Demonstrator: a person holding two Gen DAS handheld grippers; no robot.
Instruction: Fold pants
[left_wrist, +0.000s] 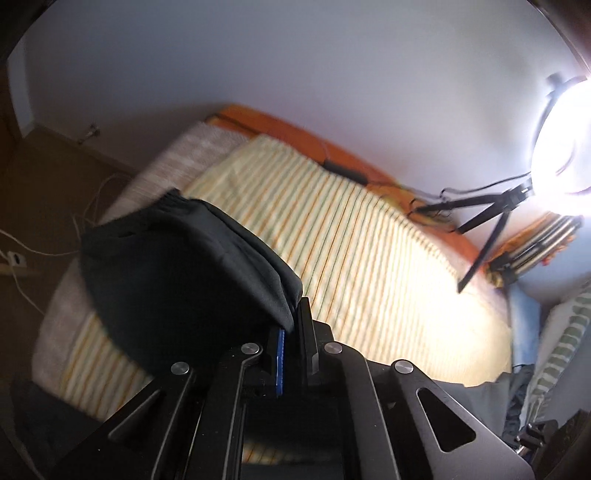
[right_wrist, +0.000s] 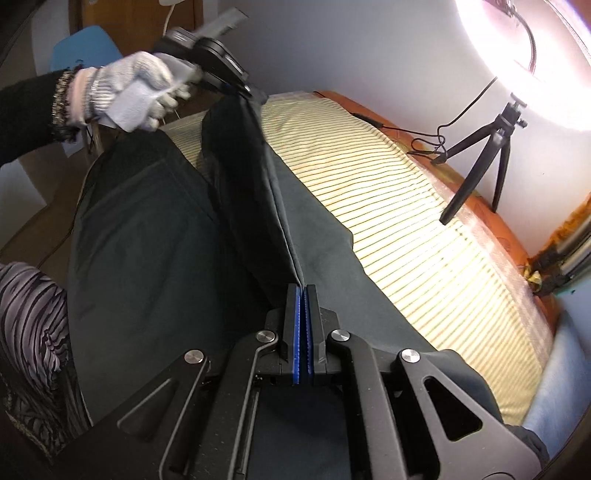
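Dark grey pants (right_wrist: 147, 229) lie along the striped bed sheet (right_wrist: 406, 206), with one edge lifted into a taut ridge between both grippers. My right gripper (right_wrist: 303, 291) is shut on the near end of that raised edge, blue pads pressed together on the cloth. A gloved hand (right_wrist: 129, 92) holds my left gripper (right_wrist: 249, 94) at the far end, clamped on the same edge. In the left wrist view the left gripper (left_wrist: 295, 319) is shut on a bunched fold of the pants (left_wrist: 177, 266), which hang to its left and hide one fingertip.
A bright ring light (right_wrist: 524, 55) on a small black tripod (right_wrist: 480, 155) stands at the bed's far orange edge (left_wrist: 280, 125), cable trailing beside it. Striped clothing (right_wrist: 29, 332) is at the left. Floor with white cords (left_wrist: 22, 251) lies beyond the bed.
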